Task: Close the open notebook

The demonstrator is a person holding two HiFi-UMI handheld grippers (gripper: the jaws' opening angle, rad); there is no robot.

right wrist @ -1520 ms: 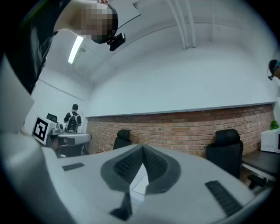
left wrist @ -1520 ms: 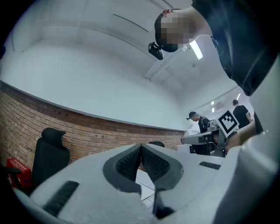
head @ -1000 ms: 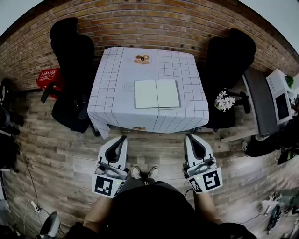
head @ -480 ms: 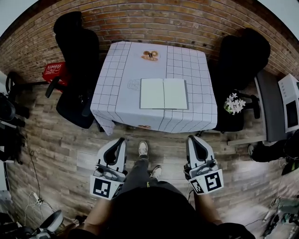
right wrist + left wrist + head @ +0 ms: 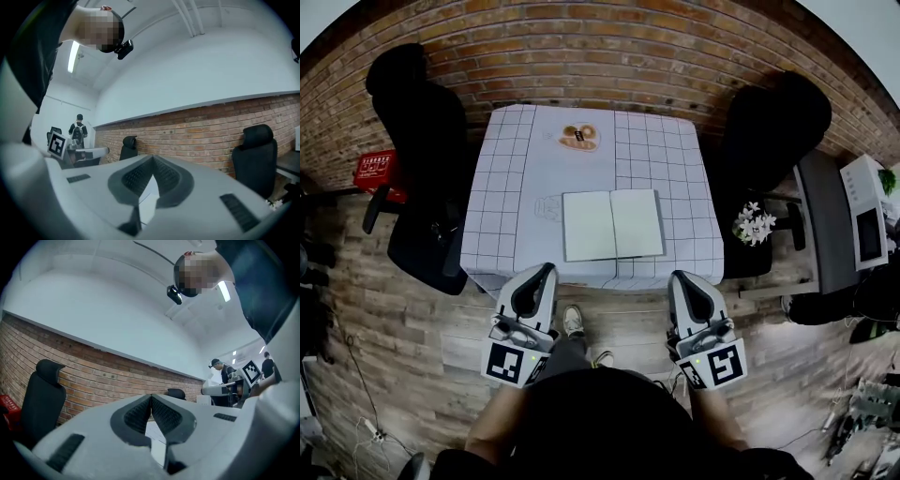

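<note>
A wooden plank floor (image 5: pixel 394 319) fills the lower half of the head view, and a red brick wall (image 5: pixel 609 37) curves along the top. Against that wall, at upper centre, stands a square counter (image 5: pixel 502 187) under a pale cloth with a dark grid pattern. A black office chair (image 5: pixel 417 159) stands at its left side and another black chair (image 5: pixel 764 131) at its right.

The open notebook (image 5: pixel 612 224) lies flat on the counter's near half, slightly right of centre, with both blank pages facing up and its spine running away from the camera.

Below the counter's near edge, the left gripper (image 5: pixel 546 270) sits at lower left of centre and the right gripper (image 5: pixel 680 278) at lower right of centre. Both point toward the counter, short of the notebook and touching nothing. In each gripper view the ribbed pads are pressed together at the tips, with nothing between them.

White flowers (image 5: pixel 754 223) show just right of the counter, a red crate (image 5: pixel 377 171) rests on the floor at far left, and a small brown object (image 5: pixel 578 138), too small to identify, lies near the counter's far edge.
</note>
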